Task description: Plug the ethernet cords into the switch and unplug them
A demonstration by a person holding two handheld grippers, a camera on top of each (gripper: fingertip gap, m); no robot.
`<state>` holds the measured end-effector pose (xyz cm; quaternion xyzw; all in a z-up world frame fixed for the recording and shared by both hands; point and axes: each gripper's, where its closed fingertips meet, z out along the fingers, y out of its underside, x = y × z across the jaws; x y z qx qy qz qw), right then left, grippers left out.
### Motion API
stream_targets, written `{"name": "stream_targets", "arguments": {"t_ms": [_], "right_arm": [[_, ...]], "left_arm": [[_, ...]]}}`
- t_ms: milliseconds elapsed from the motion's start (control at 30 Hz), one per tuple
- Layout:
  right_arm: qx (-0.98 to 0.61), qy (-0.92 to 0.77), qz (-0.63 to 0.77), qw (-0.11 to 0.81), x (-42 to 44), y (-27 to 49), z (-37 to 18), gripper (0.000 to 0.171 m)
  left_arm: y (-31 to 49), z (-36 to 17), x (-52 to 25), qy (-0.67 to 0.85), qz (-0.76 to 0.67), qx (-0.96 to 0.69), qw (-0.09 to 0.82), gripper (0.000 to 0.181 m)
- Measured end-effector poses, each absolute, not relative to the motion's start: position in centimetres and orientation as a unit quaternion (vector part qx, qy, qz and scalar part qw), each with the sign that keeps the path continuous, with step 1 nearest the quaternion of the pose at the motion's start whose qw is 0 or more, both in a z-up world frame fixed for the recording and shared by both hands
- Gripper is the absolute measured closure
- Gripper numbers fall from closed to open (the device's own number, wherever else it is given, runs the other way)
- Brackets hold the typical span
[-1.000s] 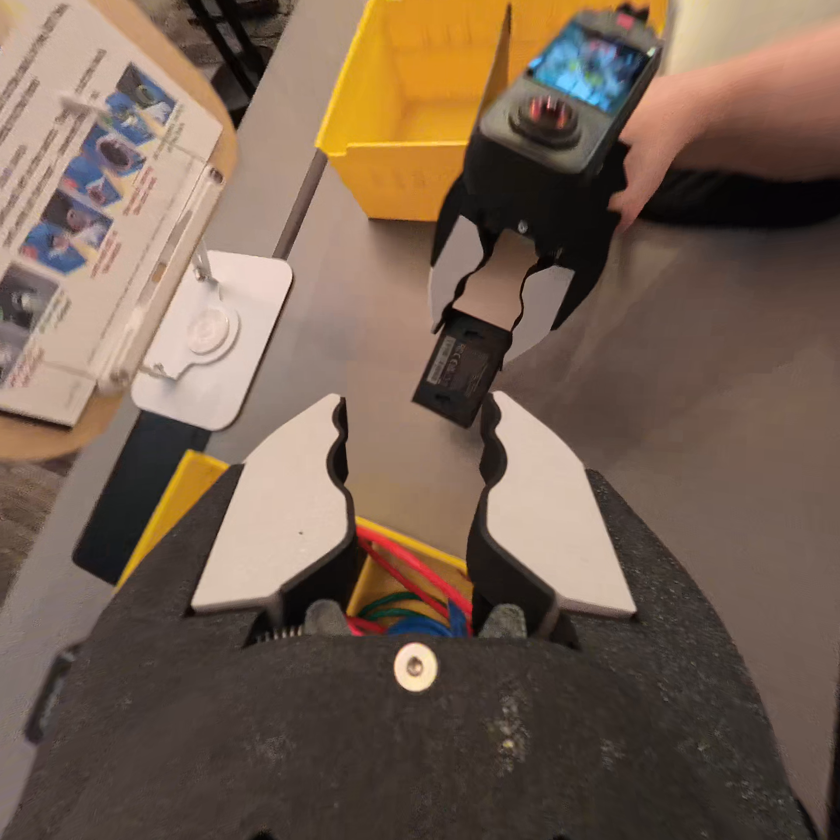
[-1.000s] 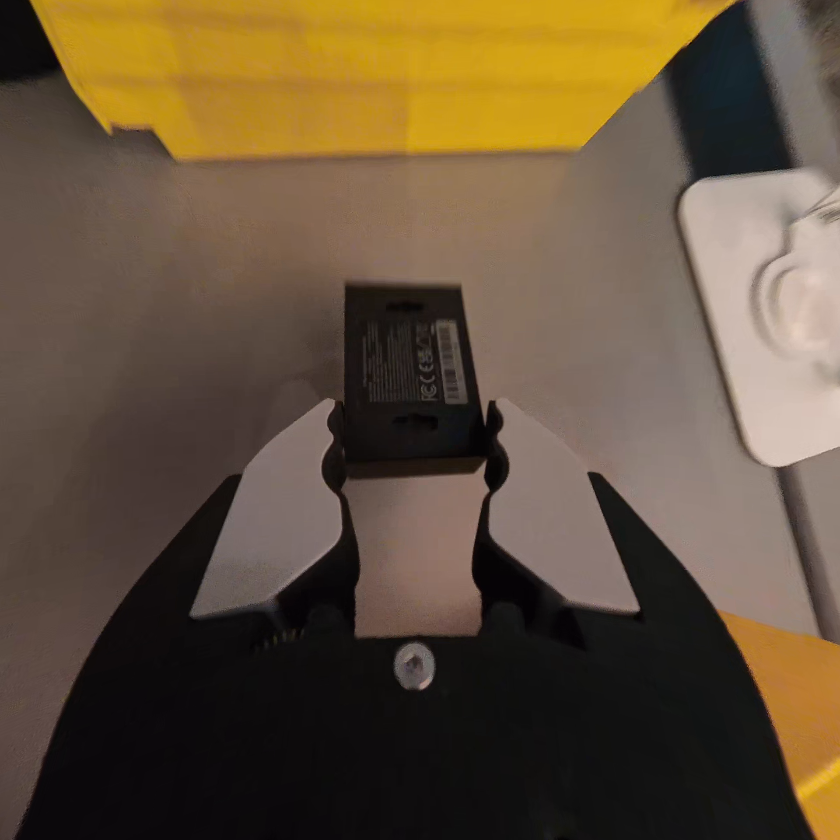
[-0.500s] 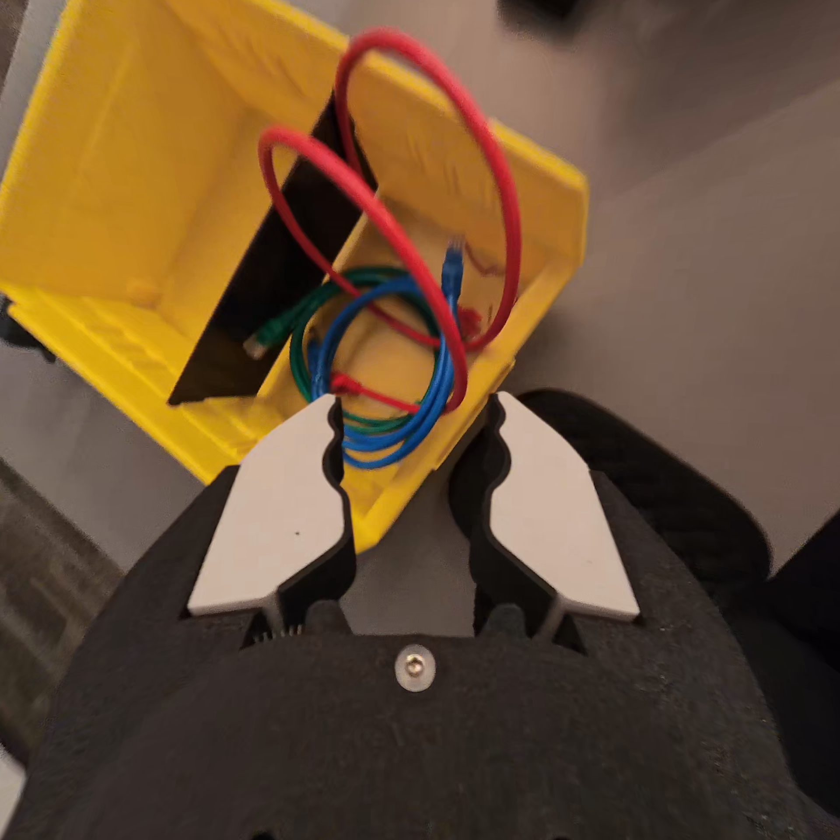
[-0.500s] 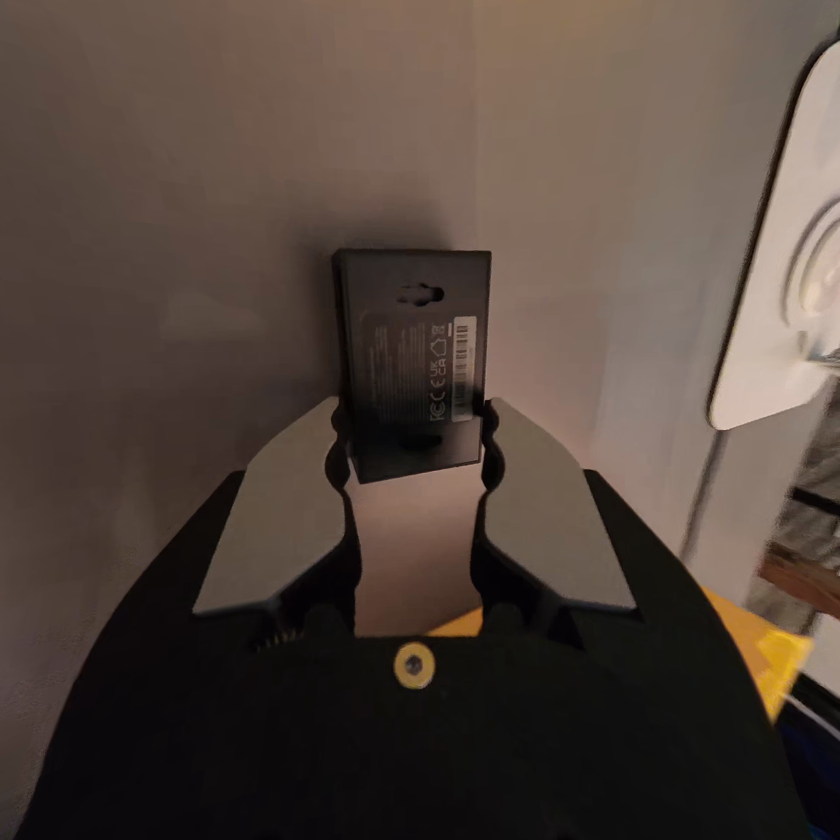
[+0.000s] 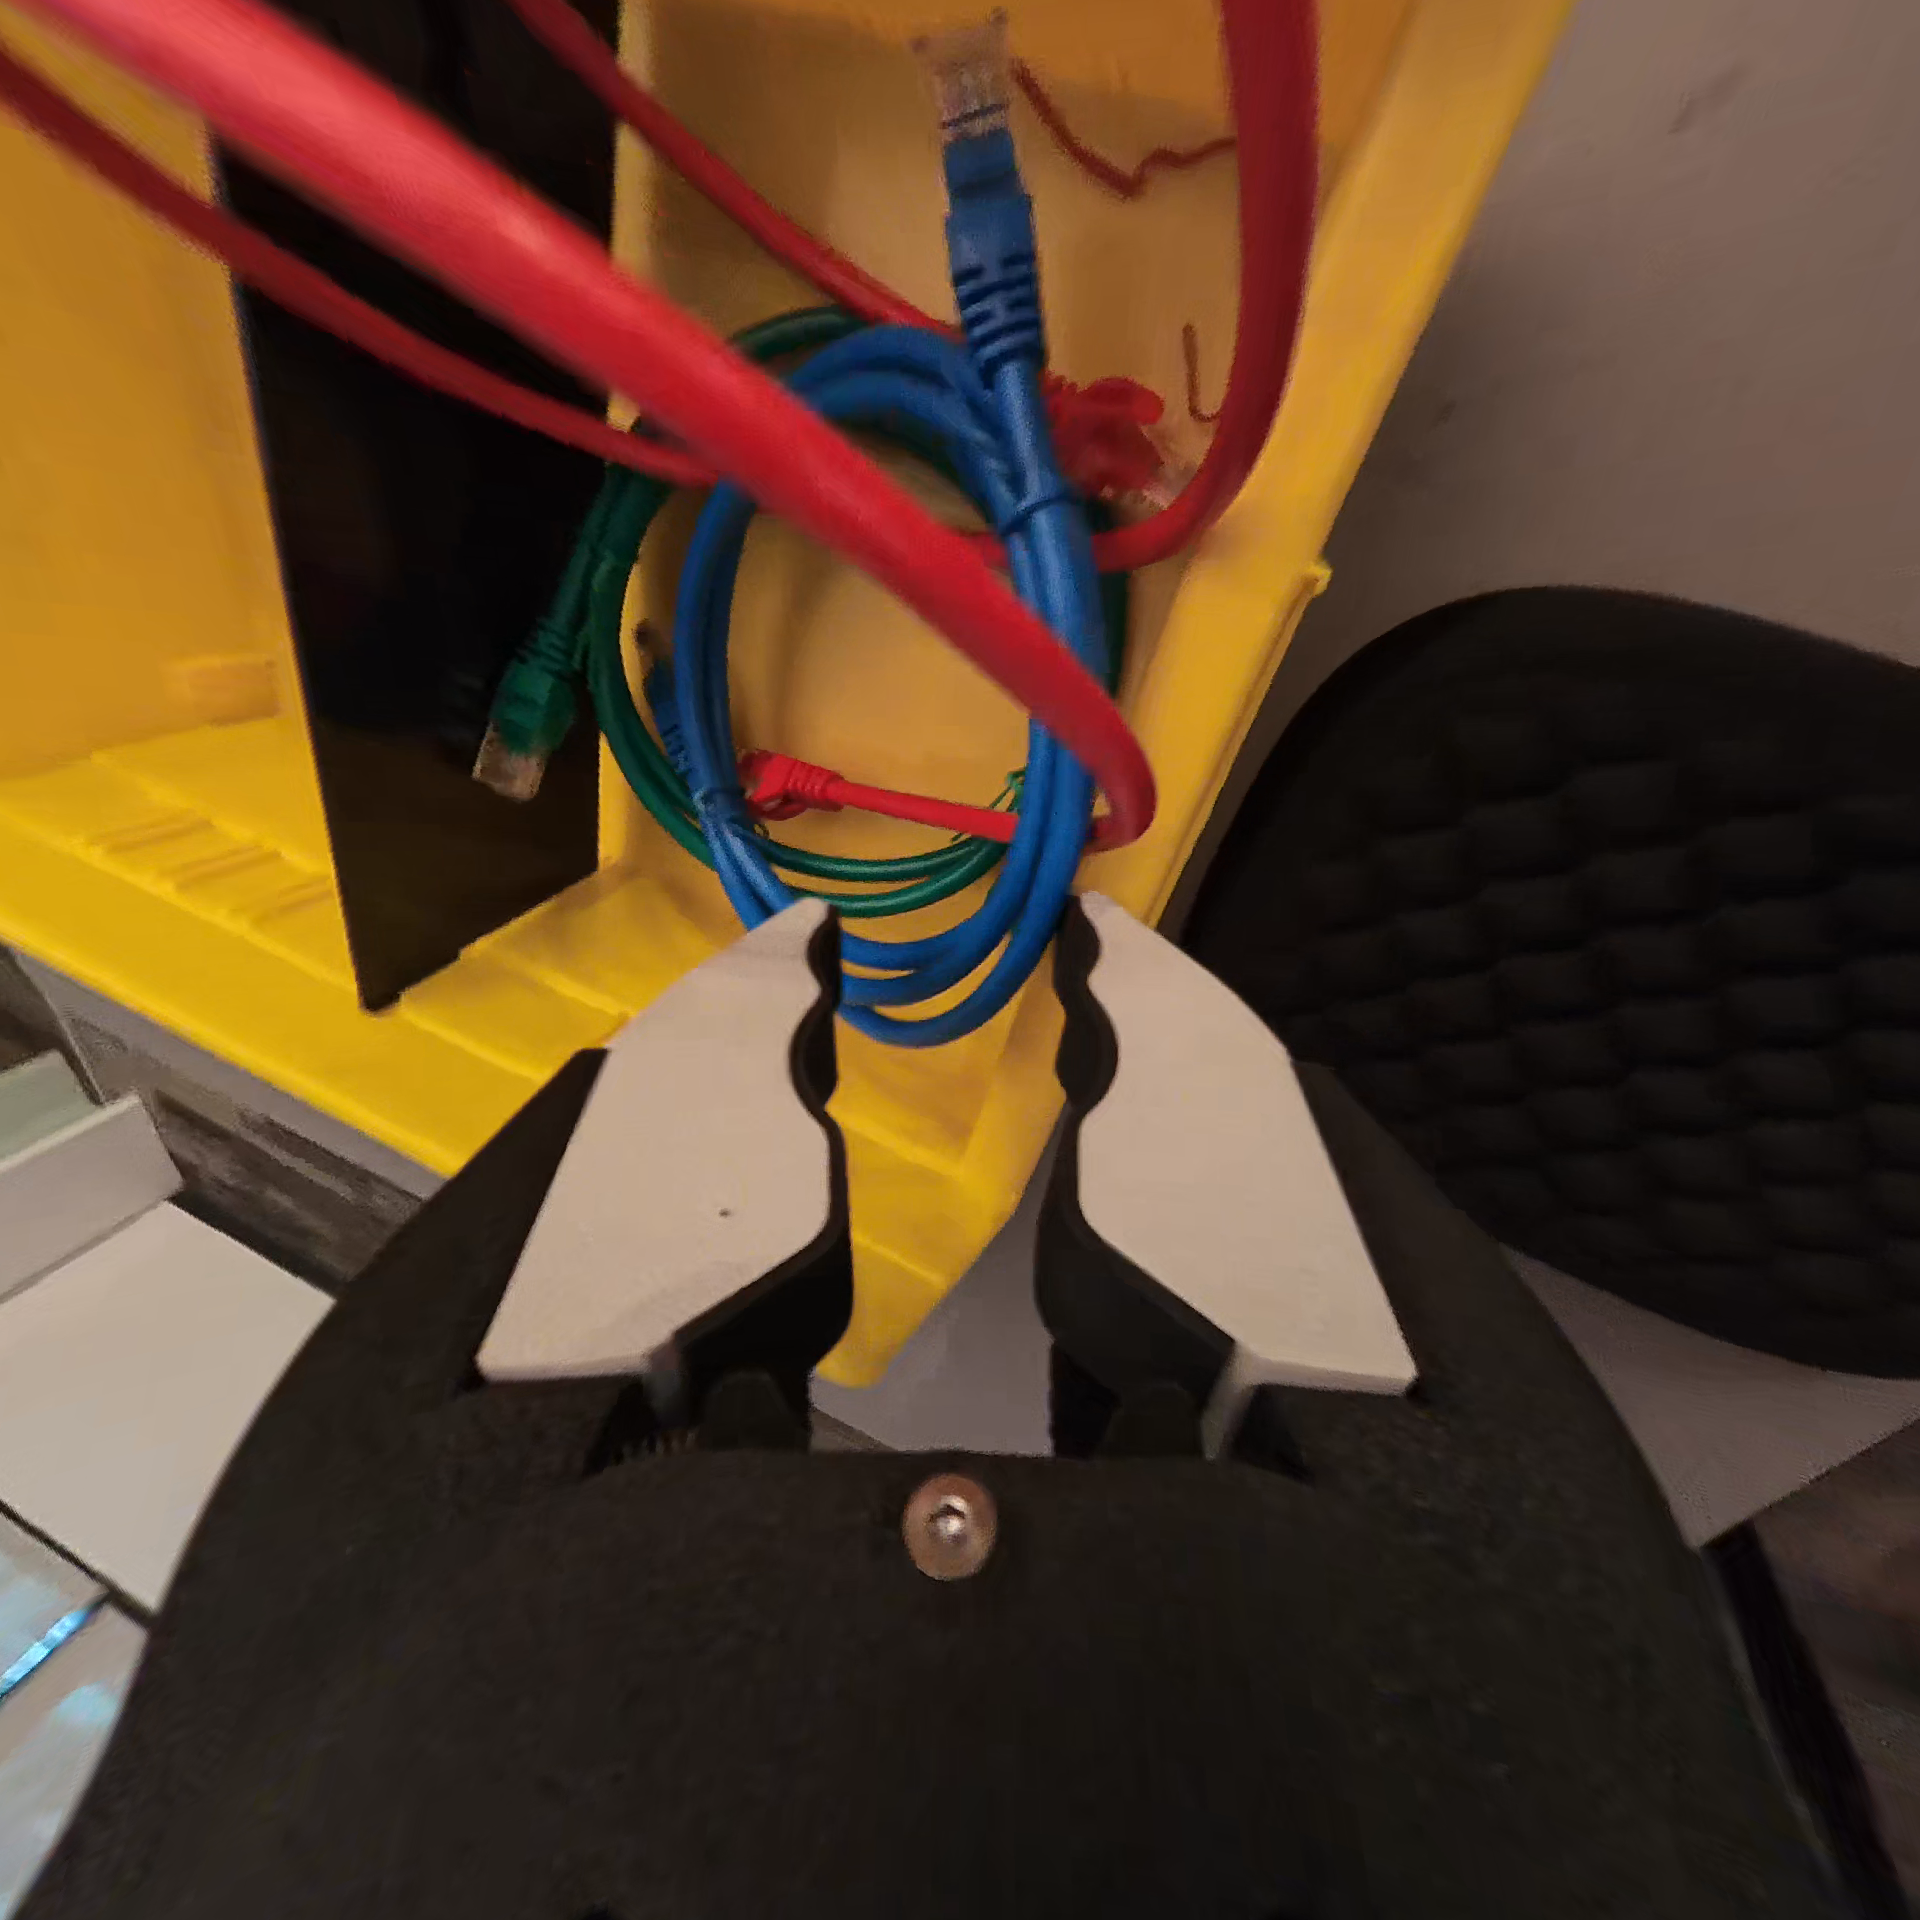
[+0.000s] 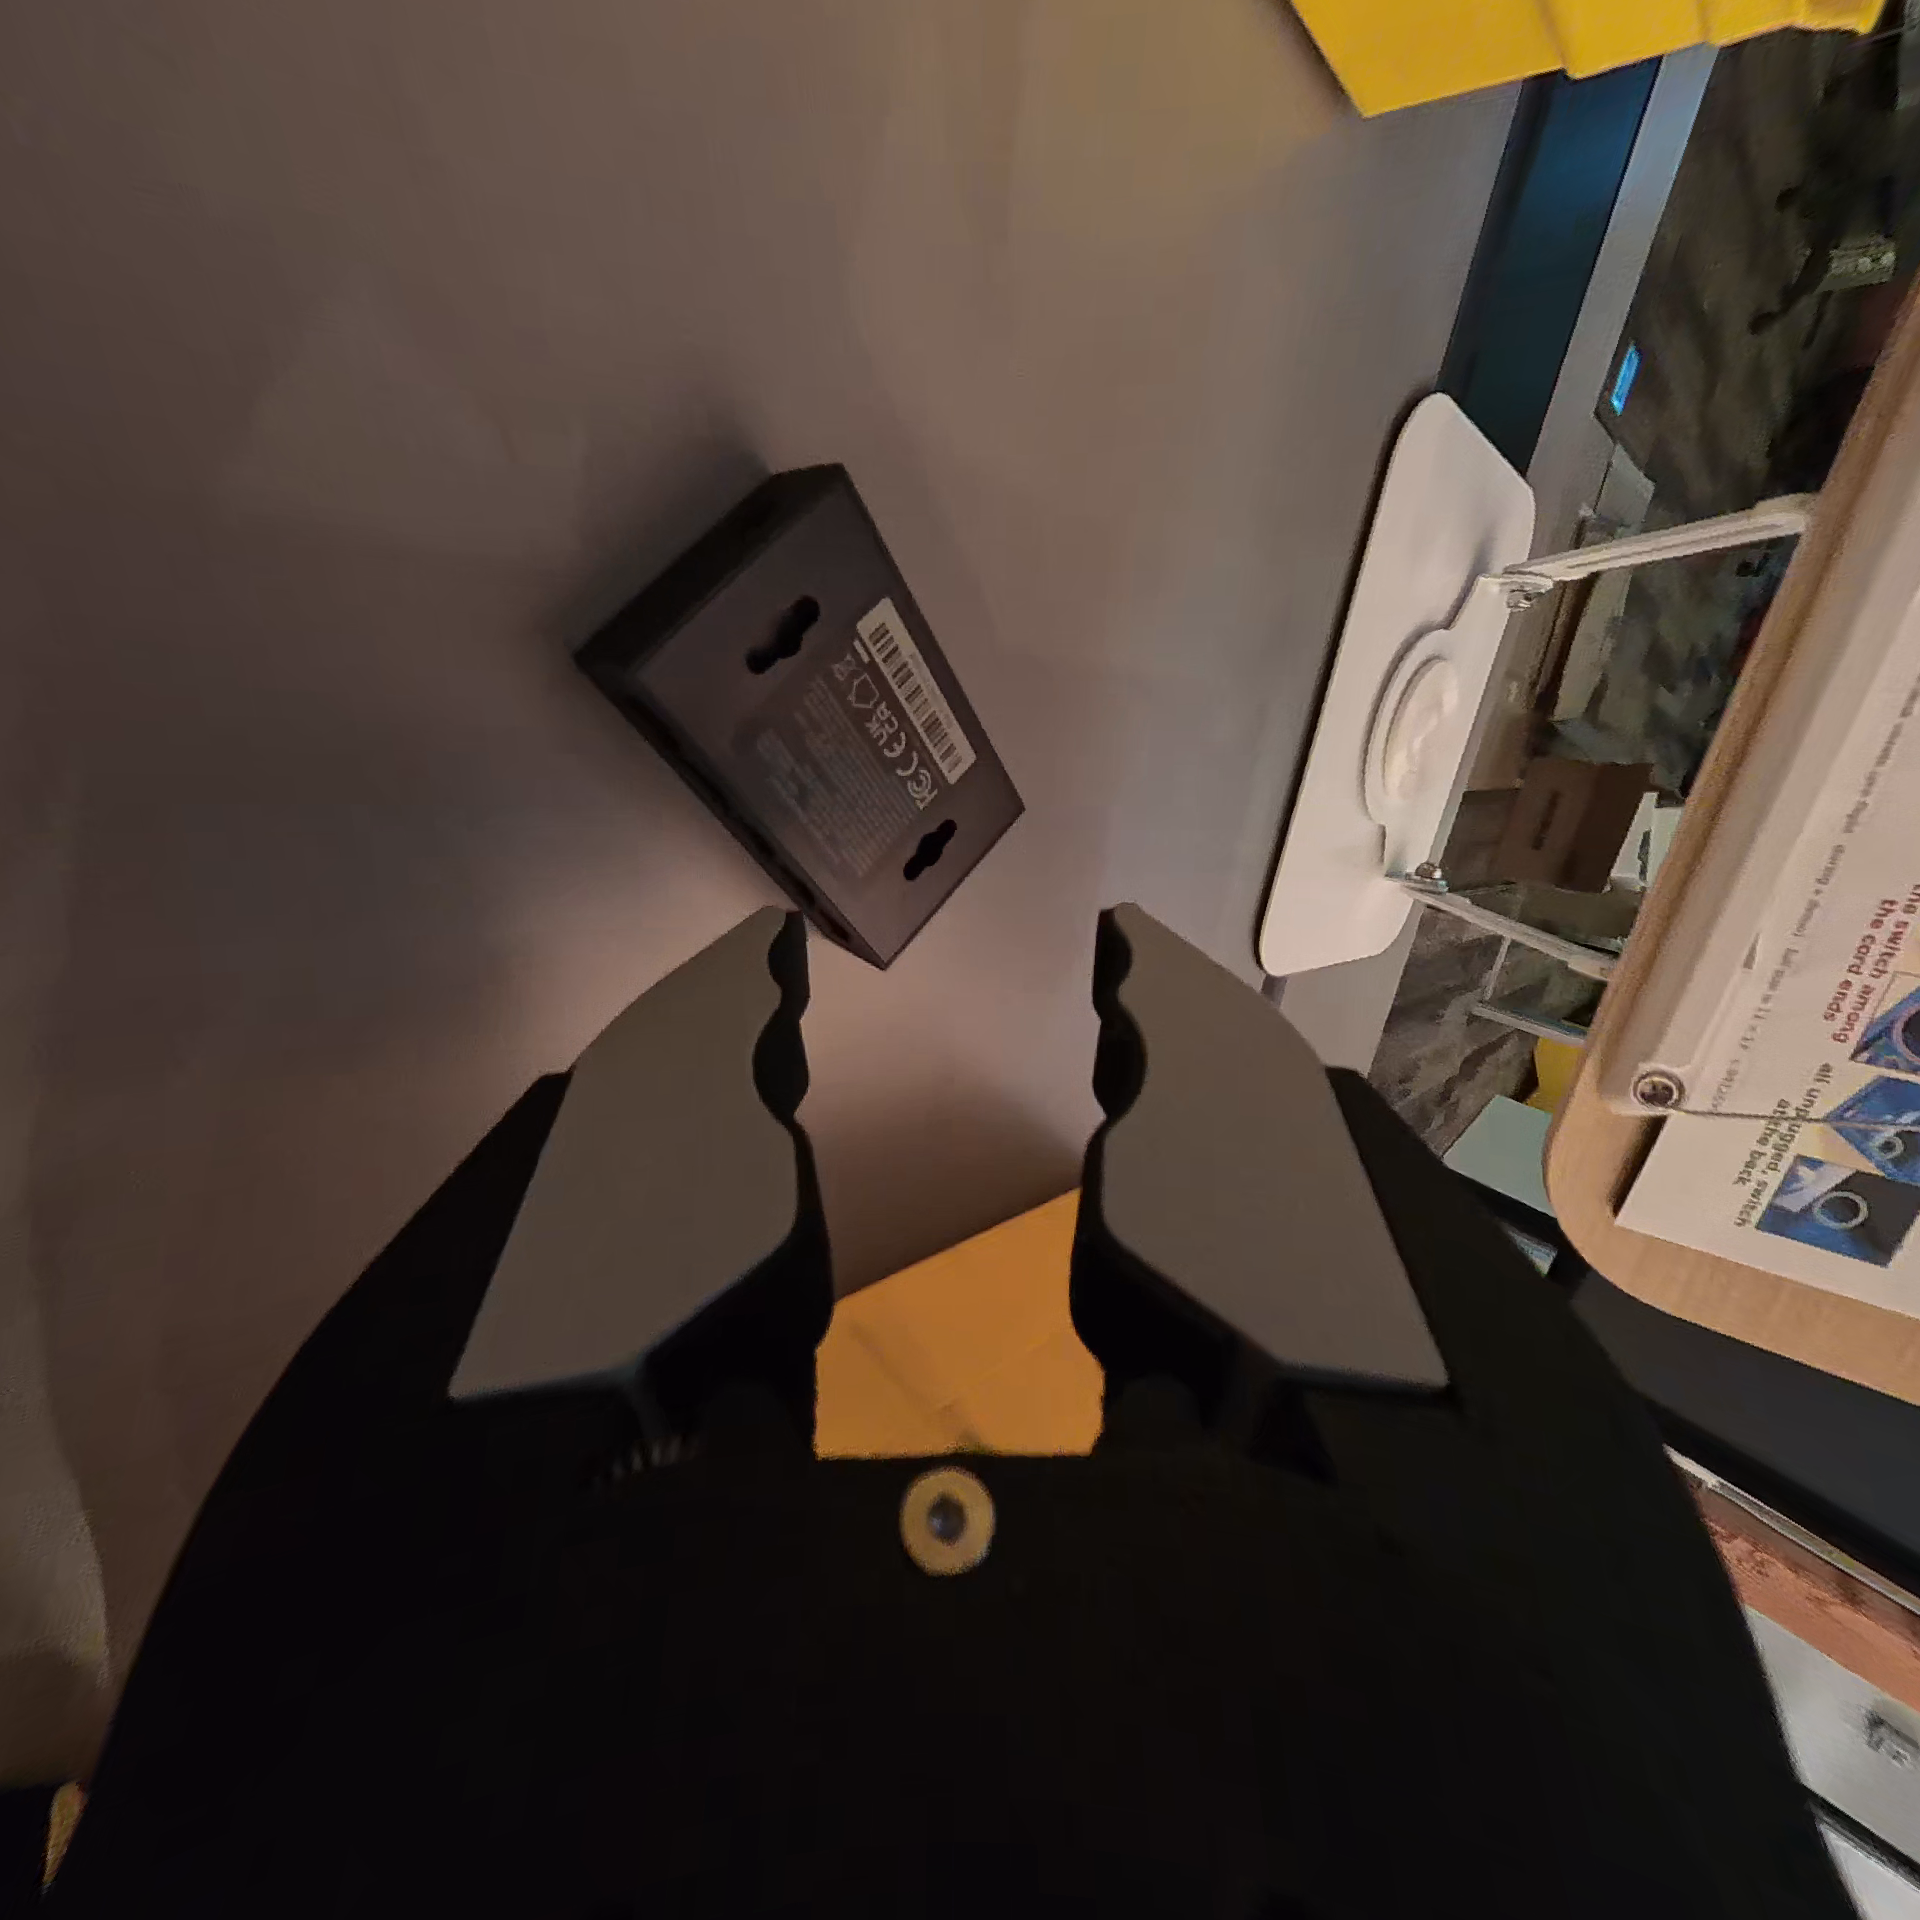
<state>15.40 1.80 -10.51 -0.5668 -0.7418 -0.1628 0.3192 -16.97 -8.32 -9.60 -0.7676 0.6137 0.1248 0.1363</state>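
Observation:
In the left wrist view a yellow bin [image 5: 1226, 665] holds coiled ethernet cords: a blue one [image 5: 1039, 644], a green one [image 5: 582, 665] and a red one [image 5: 644, 343] that loops up out of the bin. My left gripper [image 5: 945, 920] is open, its tips right over the blue coil at the bin's near edge, holding nothing. In the right wrist view the black switch [image 6: 800, 717] lies on the grey table, underside with a label up. My right gripper [image 6: 945, 925] is open just behind it, the left fingertip close to the switch's near corner.
A black divider [image 5: 416, 623] splits the yellow bin. A black padded chair seat [image 5: 1579, 977] sits right of the bin. Right of the switch are a white stand base [image 6: 1382, 727], a printed instruction sheet [image 6: 1787, 1039] on a wooden board, and another yellow bin [image 6: 1538, 52] at the far edge. Tip to tip, the grippers are about 35 cm apart. From my right tips it is roughly 4 cm to the black switch [image 6: 800, 717]; from my left, 30 cm.
My right gripper has let go of the switch, which now lies turned at an angle on the table. My left gripper swung down to the bin and closed in on the blue coil.

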Motion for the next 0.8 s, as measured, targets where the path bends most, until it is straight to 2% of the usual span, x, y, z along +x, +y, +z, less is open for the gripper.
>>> {"name": "stream_targets", "arguments": {"t_ms": [100,167,300,500,633,700,800], "right_arm": [[-0.570,-0.743,-0.158,0.315,15.7,1.8,-10.6,0.117],[-0.573,-0.742,-0.152,0.314,15.7,1.9,-10.9,0.117],[-0.589,-0.741,-0.129,0.298,15.6,1.5,-11.6,0.117],[-0.618,-0.730,-0.068,0.282,15.4,0.5,-11.7,0.120],[-0.628,-0.730,-0.075,0.260,15.7,0.3,-12.3,0.133],[-0.623,-0.740,-0.089,0.237,15.9,-0.1,-13.0,0.152],[-0.624,-0.746,-0.092,0.211,15.4,-0.8,-14.1,0.165]], "left_arm": [[-8.6,-9.8,-15.9,0.649,0.116,-0.742,0.123,0.149],[-9.1,-10.2,-15.9,0.661,0.112,-0.736,0.090,0.166],[-9.0,-10.1,-16.3,0.662,0.134,-0.735,0.065,0.167],[-8.1,-6.9,-16.4,0.619,0.137,-0.768,0.094,0.170],[-7.4,-3.7,-16.3,0.585,0.136,-0.790,0.128,0.171],[-7.1,-2.3,-16.9,0.574,0.159,-0.791,0.138,0.171],[-6.8,-0.3,-18.1,0.562,0.203,-0.788,0.145,0.172]]}}
